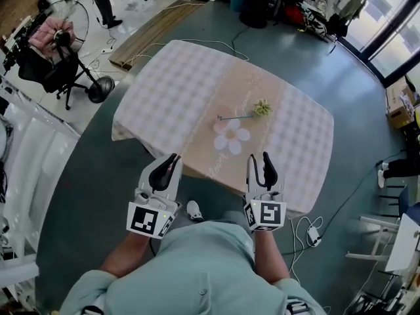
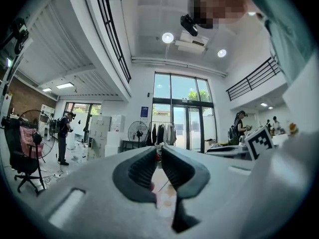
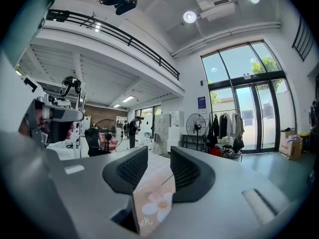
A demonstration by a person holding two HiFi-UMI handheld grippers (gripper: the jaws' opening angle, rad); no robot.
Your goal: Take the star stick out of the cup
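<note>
The star stick (image 1: 262, 107) lies flat on the table (image 1: 164, 90), its yellow-green star head pointing right and its thin stem toward a flower print (image 1: 231, 135) on the cloth. No cup is in view. My left gripper (image 1: 173, 158) hovers at the table's near edge with only a narrow gap between its jaws and nothing in it (image 2: 158, 153). My right gripper (image 1: 258, 159) hovers beside it, level, its jaws open and empty (image 3: 159, 156). In the right gripper view the stem (image 3: 167, 179) shows as a thin line far beyond the jaws. Both grippers are well short of the stick.
A checked cloth with a peach runner covers the table. A standing fan (image 1: 98, 87) and a chair with pink cloth (image 1: 49, 51) stand at the left. A wooden board (image 1: 147, 35) lies on the floor beyond. A power strip (image 1: 314, 235) and cables lie at the right.
</note>
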